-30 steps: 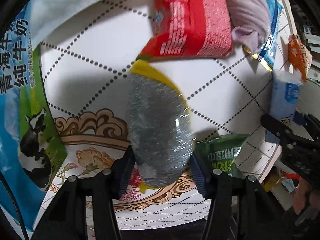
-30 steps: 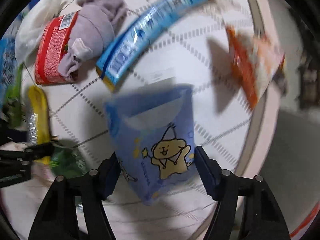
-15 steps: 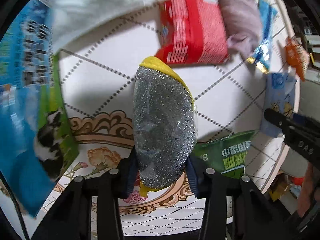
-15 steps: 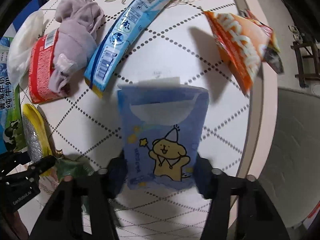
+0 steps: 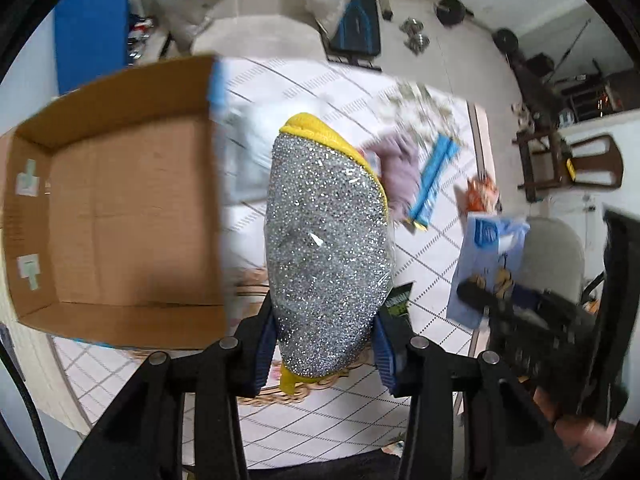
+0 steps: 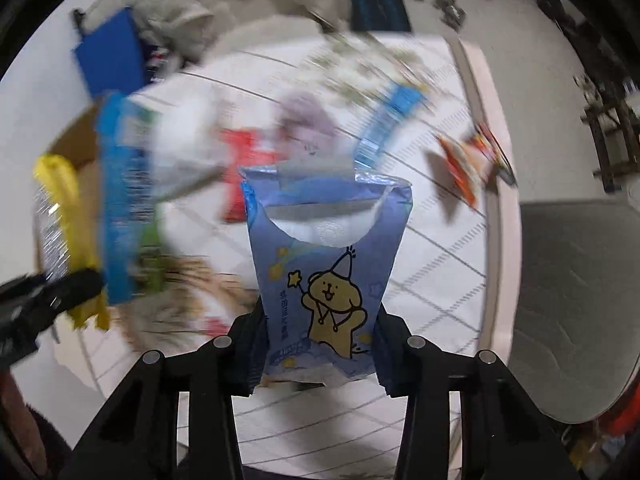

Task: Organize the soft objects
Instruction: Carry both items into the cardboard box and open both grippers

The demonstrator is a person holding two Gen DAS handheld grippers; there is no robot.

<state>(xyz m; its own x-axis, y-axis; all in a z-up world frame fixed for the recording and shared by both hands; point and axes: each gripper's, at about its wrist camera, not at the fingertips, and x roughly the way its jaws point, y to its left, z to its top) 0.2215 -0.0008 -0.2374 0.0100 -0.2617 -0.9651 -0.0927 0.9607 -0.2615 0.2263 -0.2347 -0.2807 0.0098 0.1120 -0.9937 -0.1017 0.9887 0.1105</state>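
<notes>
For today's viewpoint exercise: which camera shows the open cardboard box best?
The left wrist view: the cardboard box fills its left side, open, showing the inside floor and walls. The right wrist view is motion-blurred and shows only a brown sliver of it behind the blue milk carton.

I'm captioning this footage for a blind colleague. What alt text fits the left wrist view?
The left gripper clamps a silver glittery sponge with yellow backing, held above a patterned table. An open cardboard box sits to the left; at right, the other gripper holds a blue tissue pack.
</notes>
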